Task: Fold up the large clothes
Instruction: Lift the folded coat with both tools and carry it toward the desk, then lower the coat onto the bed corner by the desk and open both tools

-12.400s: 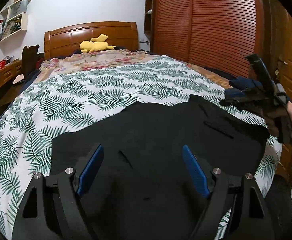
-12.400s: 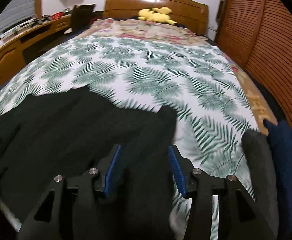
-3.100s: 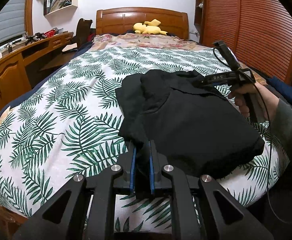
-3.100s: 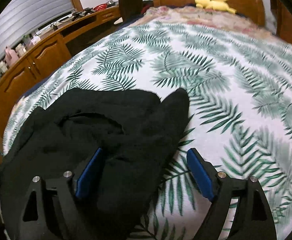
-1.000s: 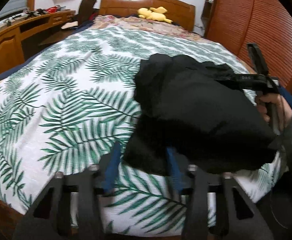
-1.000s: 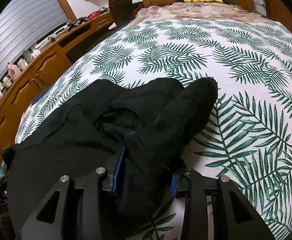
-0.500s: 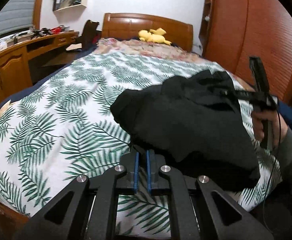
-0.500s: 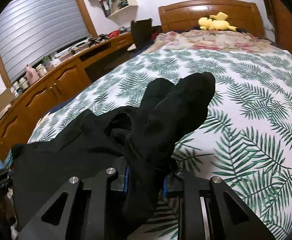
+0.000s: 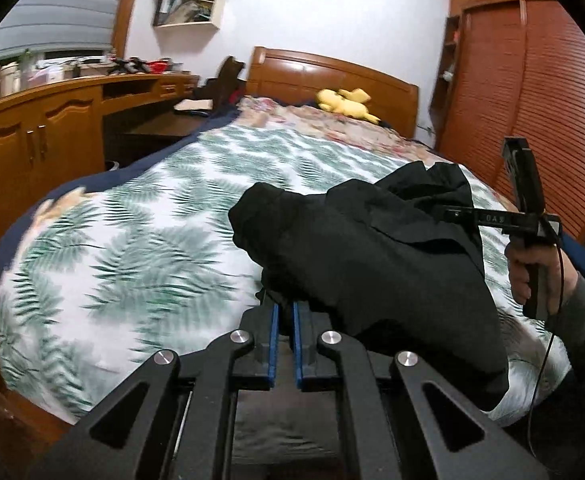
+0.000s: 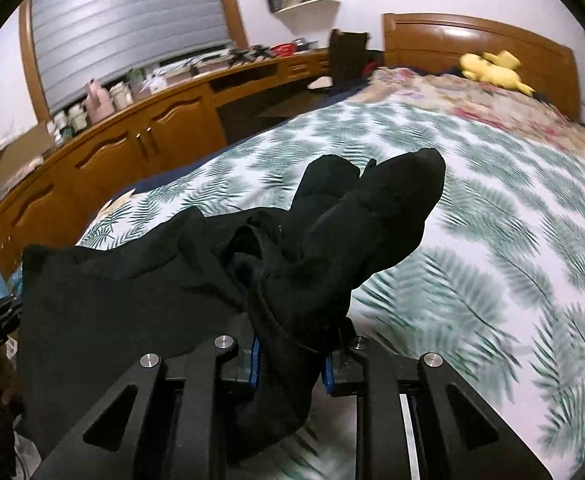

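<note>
Bedroom, wooden headboard [image 9: 334, 76] at 12 o'clock, cabinets at 9, bed with fern-print cover [image 9: 140, 236]. Black garment [image 9: 372, 264], folded bundle, lifted clear above the cover's near end. Left gripper [image 9: 283, 320]: pads nearly together, pinching the garment's lower edge. Right gripper [image 10: 290, 354]: clamped on a thick bunch of the same cloth. Step judged: carrying the folded piece. Next calls for level lowering, both ends released together.

Leaf-print bedspread [image 9: 140, 248], yellow plush toy [image 9: 346, 106], wooden headboard [image 9: 332, 76]
</note>
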